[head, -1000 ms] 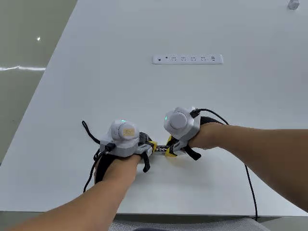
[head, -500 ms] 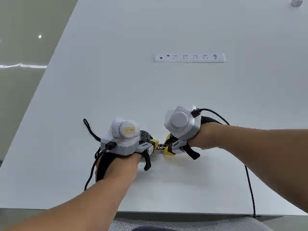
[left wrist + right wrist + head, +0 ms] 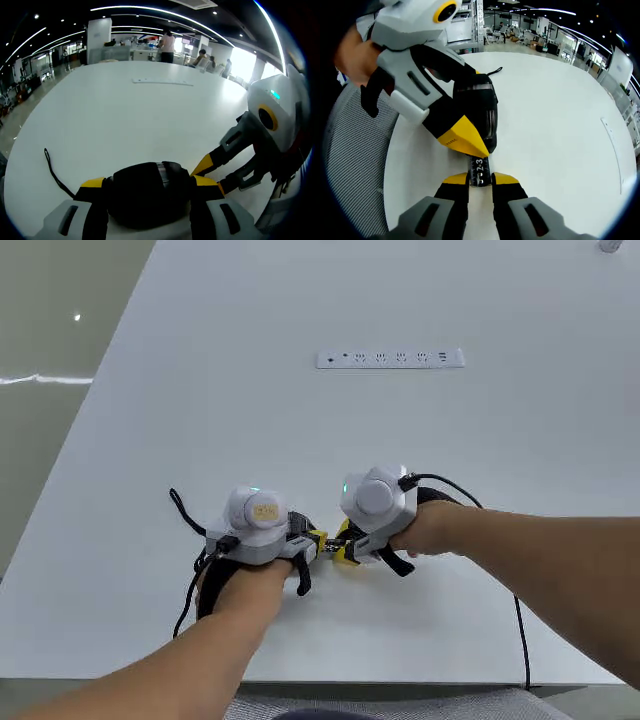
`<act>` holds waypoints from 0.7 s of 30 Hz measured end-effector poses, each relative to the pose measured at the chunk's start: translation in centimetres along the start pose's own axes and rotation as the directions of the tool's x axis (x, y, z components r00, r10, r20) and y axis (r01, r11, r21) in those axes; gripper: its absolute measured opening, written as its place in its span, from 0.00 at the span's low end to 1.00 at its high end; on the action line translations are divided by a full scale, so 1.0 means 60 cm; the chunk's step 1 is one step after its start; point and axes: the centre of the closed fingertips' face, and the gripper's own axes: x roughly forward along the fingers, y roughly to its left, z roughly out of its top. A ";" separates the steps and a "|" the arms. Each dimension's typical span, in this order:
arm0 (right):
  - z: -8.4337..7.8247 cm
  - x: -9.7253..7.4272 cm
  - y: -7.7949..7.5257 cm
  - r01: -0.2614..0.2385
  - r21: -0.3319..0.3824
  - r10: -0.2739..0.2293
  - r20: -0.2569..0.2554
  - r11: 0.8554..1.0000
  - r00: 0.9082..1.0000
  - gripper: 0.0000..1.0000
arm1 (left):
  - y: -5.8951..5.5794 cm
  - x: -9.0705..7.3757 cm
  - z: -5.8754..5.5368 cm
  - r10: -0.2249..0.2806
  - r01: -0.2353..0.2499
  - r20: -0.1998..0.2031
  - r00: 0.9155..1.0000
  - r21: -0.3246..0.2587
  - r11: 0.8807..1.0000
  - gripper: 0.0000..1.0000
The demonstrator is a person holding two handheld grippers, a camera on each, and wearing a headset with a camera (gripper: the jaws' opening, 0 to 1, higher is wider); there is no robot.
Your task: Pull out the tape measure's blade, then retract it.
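the left hand-held gripper is closed on the black tape measure, with the case between its yellow tips, close above the white surface or on it. the right hand-held gripper pinches the blade just in front of the case, so only a short piece is out. to do the step well, i think the right one should travel straight in line with the blade and keep it flat, while the left grips the case firmly.
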 end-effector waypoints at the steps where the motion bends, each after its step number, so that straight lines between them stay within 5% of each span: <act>1: 0.000 -0.001 -0.001 0.004 0.005 -0.004 0.013 1.000 1.000 0.18 | 0.000 0.000 0.000 -0.001 0.001 0.001 1.000 -0.001 1.000 0.63; 11: -0.012 -0.011 -0.003 0.032 0.039 -0.035 0.054 0.999 0.998 0.15 | 0.000 -0.001 -0.001 -0.008 0.008 0.002 1.000 -0.002 1.000 0.63; 21: -0.004 -0.004 -0.003 -0.002 0.078 -0.002 0.056 0.997 0.998 0.14 | 0.002 -0.004 0.000 -0.024 0.024 0.023 0.999 -0.014 1.000 0.63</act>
